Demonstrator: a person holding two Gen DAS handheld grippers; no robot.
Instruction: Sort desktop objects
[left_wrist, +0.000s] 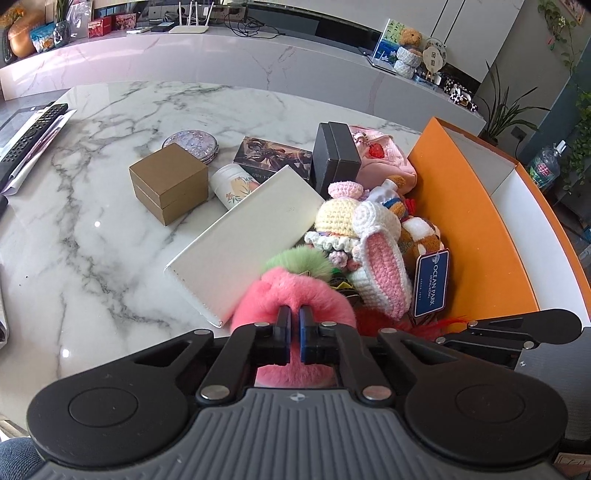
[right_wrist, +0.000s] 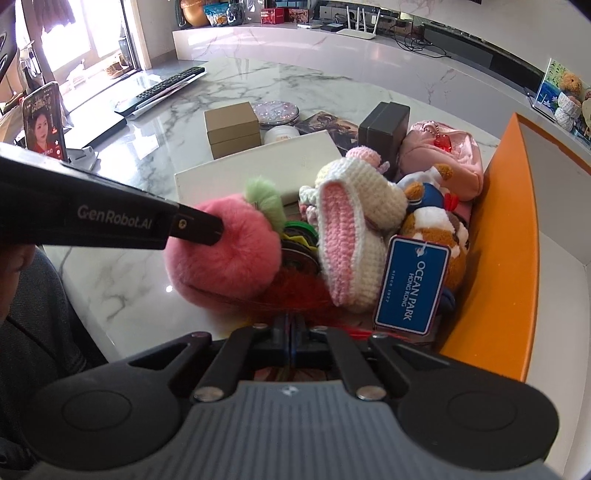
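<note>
A pink furry peach plush (left_wrist: 295, 295) with a green tuft lies at the near end of a toy pile beside the orange box (left_wrist: 461, 221). My left gripper (left_wrist: 294, 317) is shut on its fur. From the right wrist view that left gripper (right_wrist: 218, 230) presses into the plush (right_wrist: 229, 266) from the left. My right gripper (right_wrist: 291, 325) is shut, its tips buried in a red fluffy piece (right_wrist: 303, 291) under the pile and pinching its strands. A crochet bunny (right_wrist: 354, 221) and a blue Ocean Park tag (right_wrist: 412, 286) lie just beyond.
On the marble table (left_wrist: 92, 229) stand a flat white box (left_wrist: 251, 236), a gold box (left_wrist: 168, 182), a black box (left_wrist: 334, 155), a small jar (left_wrist: 232, 184) and a pink pouch (left_wrist: 384, 155). A remote (left_wrist: 33, 136) lies far left. A phone (right_wrist: 44, 122) stands on a holder.
</note>
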